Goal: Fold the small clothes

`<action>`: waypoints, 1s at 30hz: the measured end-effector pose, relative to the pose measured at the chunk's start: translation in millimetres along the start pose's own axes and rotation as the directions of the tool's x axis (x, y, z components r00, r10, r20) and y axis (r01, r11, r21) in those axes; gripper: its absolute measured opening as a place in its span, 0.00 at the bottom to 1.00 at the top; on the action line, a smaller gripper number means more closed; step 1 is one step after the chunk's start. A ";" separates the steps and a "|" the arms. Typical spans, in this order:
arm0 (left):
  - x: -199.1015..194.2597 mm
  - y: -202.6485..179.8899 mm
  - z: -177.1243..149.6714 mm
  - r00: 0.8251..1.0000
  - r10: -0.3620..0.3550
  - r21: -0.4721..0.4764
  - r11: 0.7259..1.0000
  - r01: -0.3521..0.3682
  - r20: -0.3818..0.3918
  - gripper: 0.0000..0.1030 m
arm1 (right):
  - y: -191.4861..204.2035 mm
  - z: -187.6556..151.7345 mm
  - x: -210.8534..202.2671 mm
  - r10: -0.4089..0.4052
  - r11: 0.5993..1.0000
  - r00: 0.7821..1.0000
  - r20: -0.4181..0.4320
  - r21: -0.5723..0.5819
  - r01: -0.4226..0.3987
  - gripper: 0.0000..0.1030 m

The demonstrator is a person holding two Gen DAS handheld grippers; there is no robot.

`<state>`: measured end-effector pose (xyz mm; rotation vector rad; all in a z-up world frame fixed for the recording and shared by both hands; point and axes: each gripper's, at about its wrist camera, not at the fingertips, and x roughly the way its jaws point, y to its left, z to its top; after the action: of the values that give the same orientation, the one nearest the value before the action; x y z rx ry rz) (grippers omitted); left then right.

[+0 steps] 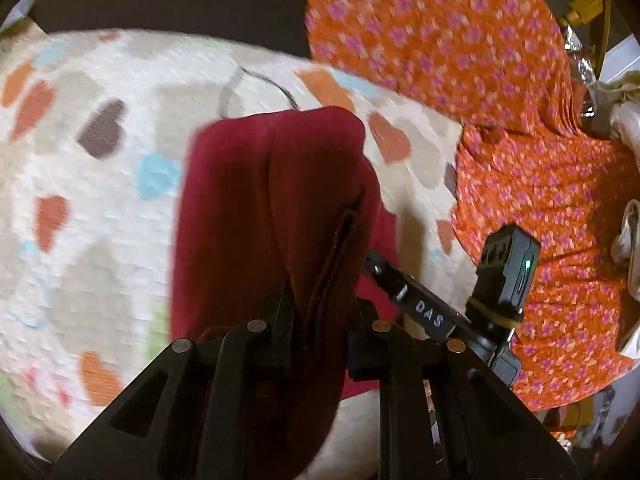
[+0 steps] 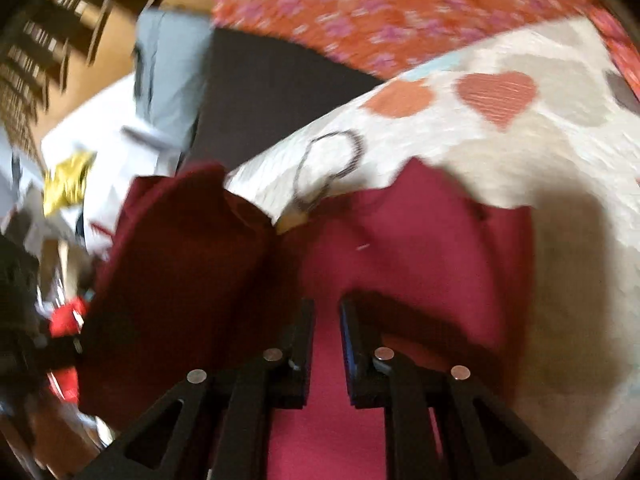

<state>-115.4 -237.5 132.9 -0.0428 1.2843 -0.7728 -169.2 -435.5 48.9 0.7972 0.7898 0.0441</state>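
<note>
Your dark red garment [image 1: 276, 208] is soft, light and limp, so it sags wherever you don't hold it; take it by a hem or seamed edge, not mid-cloth. It lies partly on the heart-patterned blanket [image 1: 100, 208], with one fold lifted off it. Your left gripper [image 1: 320, 320] is nearly closed, pinching that raised fold at the seam. Your right gripper [image 2: 326, 344] hovers over the flat part of the garment, its jaws narrowly apart with nothing visibly between them. The orange floral cloth [image 1: 500, 100] lies beyond the garment.
</note>
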 end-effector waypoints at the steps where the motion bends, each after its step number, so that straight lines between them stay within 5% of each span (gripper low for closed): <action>1: 10.1 -3.5 -3.0 1.000 -0.003 0.002 1.000 0.003 -0.016 0.17 | -10.4 -1.4 -4.5 0.006 0.999 1.000 0.004 0.033 -0.006 0.13; 6: 38.3 -9.6 -11.7 0.998 -0.024 -0.007 1.000 0.024 -0.065 0.24 | -51.4 0.8 -14.1 0.108 0.971 0.994 0.034 0.212 -0.113 0.18; 10: 11.9 -19.6 -12.9 0.976 -0.199 0.015 0.979 0.201 -0.087 0.63 | -62.0 0.0 -13.2 0.218 0.923 0.974 0.069 0.310 -0.229 0.28; 12: -8.2 -27.1 -15.8 0.966 -0.244 0.061 0.967 0.249 -0.081 0.66 | -62.7 -3.7 -17.7 0.231 0.906 0.969 0.090 0.342 -0.248 0.30; 16: -33.2 -27.1 -26.0 0.983 -0.177 0.135 0.974 0.182 -0.050 0.66 | -62.9 -10.3 -26.0 0.285 0.865 0.945 0.159 0.383 -0.325 0.45; 20: -32.7 2.5 -43.1 1.000 -0.010 0.166 0.986 0.010 -0.003 0.66 | -41.6 -9.6 -28.5 0.241 0.924 0.964 0.110 0.277 -0.263 0.49; 28: 17.7 32.6 -90.6 0.992 -0.028 0.140 0.989 0.045 -0.122 0.66 | 3.4 -10.5 4.7 -0.008 0.999 1.000 -0.015 0.037 0.009 0.58; 30: 21.2 26.8 -94.7 0.991 -0.032 0.155 0.987 0.052 -0.129 0.66 | 15.2 -12.9 7.4 -0.044 0.998 0.999 -0.018 -0.054 0.043 0.27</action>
<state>-182.9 -192.6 73.2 0.1089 1.3413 -0.9240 -168.5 -414.2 48.7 0.7296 0.8208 0.0340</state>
